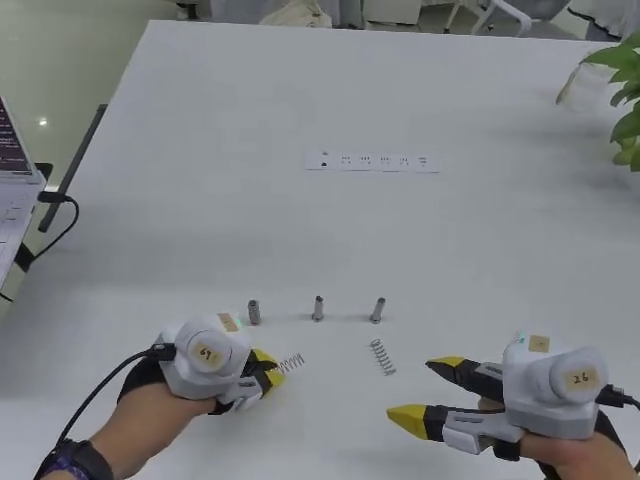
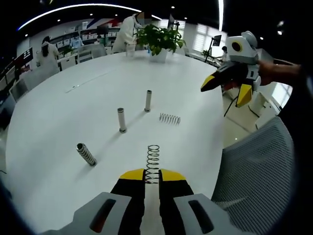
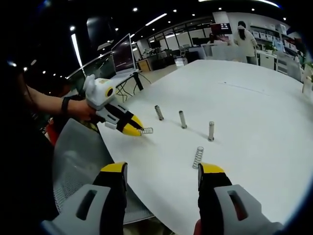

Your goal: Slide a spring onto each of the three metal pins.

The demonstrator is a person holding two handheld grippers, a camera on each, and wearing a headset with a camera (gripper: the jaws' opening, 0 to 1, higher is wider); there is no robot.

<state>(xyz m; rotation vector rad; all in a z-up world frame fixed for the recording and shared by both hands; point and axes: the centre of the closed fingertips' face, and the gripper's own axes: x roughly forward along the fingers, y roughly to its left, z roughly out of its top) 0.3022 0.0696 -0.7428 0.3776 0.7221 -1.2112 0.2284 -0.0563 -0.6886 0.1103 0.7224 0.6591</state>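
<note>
Three metal pins stood upright in a row just below the centre of the head view. The left pin [image 1: 254,312] already wore a spring along its shaft, seen as coils in the left gripper view, while the middle pin [image 1: 318,308] and the right pin [image 1: 377,310] were bare. A loose spring [image 1: 383,356] lay flat on the white table [image 1: 300,100] just below the right pin.

A second spring [image 1: 290,363] stuck out from the yellow tips of the left gripper [image 1: 268,366] at the lower left, its jaws closed on one end of it, the free end pointing toward the pins. The right gripper [image 1: 425,390] hovered at the lower right, near the loose spring but apart from it, its jaws spread wide and holding nothing.

Farther up the table sat a flush row of power sockets [image 1: 372,161]. A green plant [image 1: 620,90] showed at the upper right edge, and a laptop [image 1: 10,170] at the left edge.
</note>
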